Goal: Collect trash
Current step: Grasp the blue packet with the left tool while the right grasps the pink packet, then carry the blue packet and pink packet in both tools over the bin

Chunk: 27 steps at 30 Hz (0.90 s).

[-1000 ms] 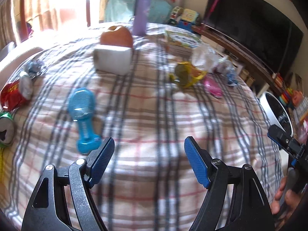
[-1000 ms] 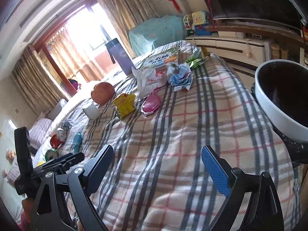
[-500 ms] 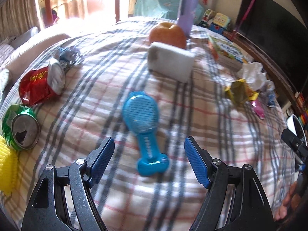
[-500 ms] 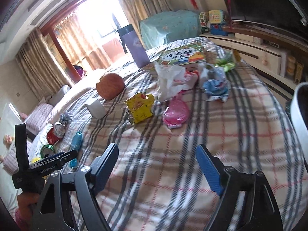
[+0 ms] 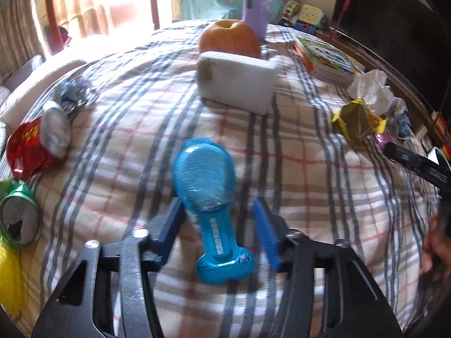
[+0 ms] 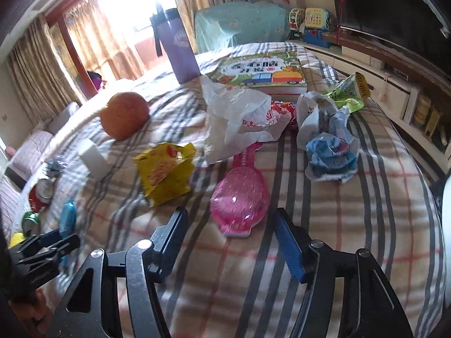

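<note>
On plaid bed (image 5: 310,169), two cans (image 5: 31,146), left gripper (image 5: 218,225) fingers wide, right gripper (image 6: 231,236) wide.

2 paddle brushes (image 5: 207,188) (image 6: 239,197), 2 crushed cans (image 5: 31,146) (image 5: 19,219), 1 orange (image 5: 229,39), 1 sponge (image 5: 235,80), 1 book (image 6: 262,70), 1 purple bottle (image 6: 177,48)

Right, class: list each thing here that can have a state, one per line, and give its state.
left gripper: open, fingers either side of the blue packet
right gripper: open, holding nothing
blue packet: lying flat on the blanket
pink packet: lying flat
red can: crushed, on its side
green can: on its side, top torn open
yellow wrapper: crumpled, torn open
purple bottle: upright, lid on
</note>
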Motion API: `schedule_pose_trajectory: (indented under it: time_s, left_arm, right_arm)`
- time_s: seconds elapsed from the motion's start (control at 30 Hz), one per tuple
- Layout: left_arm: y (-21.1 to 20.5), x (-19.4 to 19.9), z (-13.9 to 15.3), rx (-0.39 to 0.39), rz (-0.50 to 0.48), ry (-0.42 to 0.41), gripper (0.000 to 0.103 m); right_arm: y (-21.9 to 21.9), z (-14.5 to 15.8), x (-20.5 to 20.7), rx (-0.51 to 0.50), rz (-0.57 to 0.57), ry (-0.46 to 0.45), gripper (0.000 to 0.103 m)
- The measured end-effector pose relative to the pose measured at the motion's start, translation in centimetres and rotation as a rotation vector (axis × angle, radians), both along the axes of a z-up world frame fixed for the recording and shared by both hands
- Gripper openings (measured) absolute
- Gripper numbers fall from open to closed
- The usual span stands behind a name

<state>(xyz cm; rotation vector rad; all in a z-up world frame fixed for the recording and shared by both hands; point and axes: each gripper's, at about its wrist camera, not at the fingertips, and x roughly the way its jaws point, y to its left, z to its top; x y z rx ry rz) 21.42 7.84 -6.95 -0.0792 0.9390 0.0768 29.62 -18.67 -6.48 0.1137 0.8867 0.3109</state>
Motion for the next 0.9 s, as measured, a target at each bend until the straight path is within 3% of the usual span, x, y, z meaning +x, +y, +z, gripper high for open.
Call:
schedule_pose_trajectory:
  time_s: [0.03, 0.07, 0.13, 0.47, 0.9]
  left_arm:
    - [-0.2, 0.1, 0.0, -0.003, -0.014, -0.003, 0.036]
    - [-0.5, 0.2, 0.0, -0.006, -0.026, -0.004, 0.036]
    - [-0.9, 0.3, 0.1, -0.017, -0.043, -0.007, 0.036]
    - [-3.4, -0.3, 0.6, -0.129, -0.127, -0.003, 0.035]
    - [-10.7, -1.5, 1.6, -0.15, -0.292, -0.005, 0.035]
  right_arm:
    - [0.2, -0.3, 0.4, -0.016, 0.0, 0.004, 0.058]
    - [0.3, -0.4, 0.6, -0.03, 0.001, 0.006, 0.058]
    - [0.6, -0.4, 0.9, -0.068, -0.002, -0.001, 0.047]
    - [-1.7, 0.3, -3.2, -0.003, -0.016, -0.026, 0.046]
    - [-6.9, 1.9, -9.8, 0.104, -0.075, -0.05, 0.046]
